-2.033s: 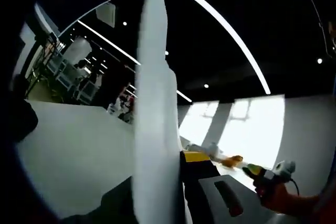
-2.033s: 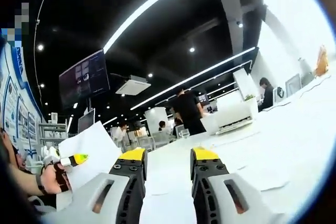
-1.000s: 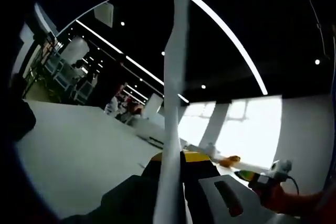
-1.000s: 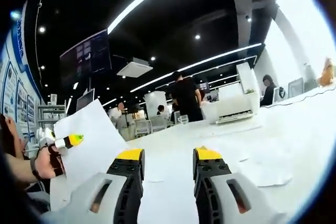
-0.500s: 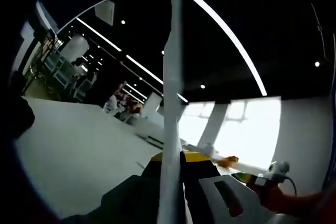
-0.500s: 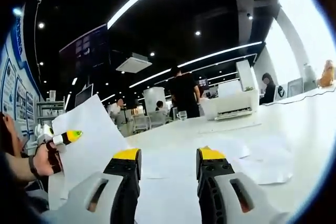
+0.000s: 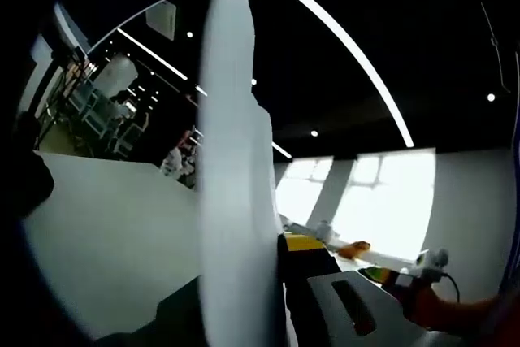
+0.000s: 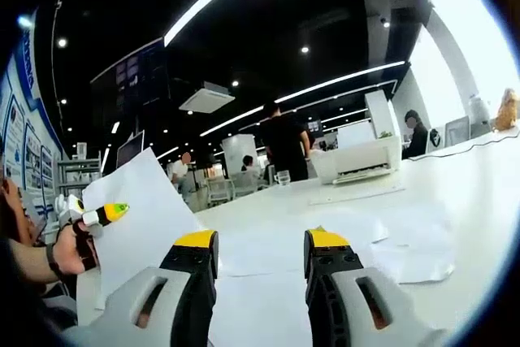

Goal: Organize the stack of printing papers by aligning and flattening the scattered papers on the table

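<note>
Our left gripper pinches 1 sheet of paper and holds it upright above the near edge of the table; in the left gripper view that sheet rises edge-on between the jaws. Our right gripper has its jaws spread with nothing between them, low over the table. The scattered papers lie flat on the table just beyond the right gripper. We judge 2 risks here: the raised sheet could buckle or slip from so small a pinch at its edge, and lowering it askew onto the scattered papers could push them further out of line instead of squaring them.
</note>
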{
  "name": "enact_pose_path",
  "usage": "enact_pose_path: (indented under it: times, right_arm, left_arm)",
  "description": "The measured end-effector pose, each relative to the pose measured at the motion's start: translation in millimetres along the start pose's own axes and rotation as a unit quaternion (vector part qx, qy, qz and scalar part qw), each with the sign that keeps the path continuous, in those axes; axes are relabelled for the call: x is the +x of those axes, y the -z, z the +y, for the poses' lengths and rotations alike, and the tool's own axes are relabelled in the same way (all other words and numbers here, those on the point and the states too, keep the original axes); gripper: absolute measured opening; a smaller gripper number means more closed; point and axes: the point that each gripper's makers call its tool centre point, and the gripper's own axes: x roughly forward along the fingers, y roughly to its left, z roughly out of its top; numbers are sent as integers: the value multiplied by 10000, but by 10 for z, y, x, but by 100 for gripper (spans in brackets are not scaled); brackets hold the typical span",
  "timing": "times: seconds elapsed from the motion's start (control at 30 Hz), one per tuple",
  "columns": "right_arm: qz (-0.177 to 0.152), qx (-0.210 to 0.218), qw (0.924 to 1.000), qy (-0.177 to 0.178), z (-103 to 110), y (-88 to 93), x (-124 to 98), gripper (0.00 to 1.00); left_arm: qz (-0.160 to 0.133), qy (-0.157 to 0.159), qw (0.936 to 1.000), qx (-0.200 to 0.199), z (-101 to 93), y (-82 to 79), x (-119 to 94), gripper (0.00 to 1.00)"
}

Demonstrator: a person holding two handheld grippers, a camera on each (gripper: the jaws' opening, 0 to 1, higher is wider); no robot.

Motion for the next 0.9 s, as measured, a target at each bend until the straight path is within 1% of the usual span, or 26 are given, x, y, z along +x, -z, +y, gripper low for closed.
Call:
enact_pose_path:
  times: [0.3,0.43,0.9]
  right_arm:
    - [27,-6,10000,-32,19,13,8,40]
    - [43,14,9999,-111,50,20,19,42]
    - [96,2,9998,-150,65,41,27,42]
  left_arm:
    - [-4,3,10000,-6,-5,-5,-5,6]
    - [-2,9,10000,9,-15,-3,-7,6]
    - [9,-3,10000,9,-18,5,-5,6]
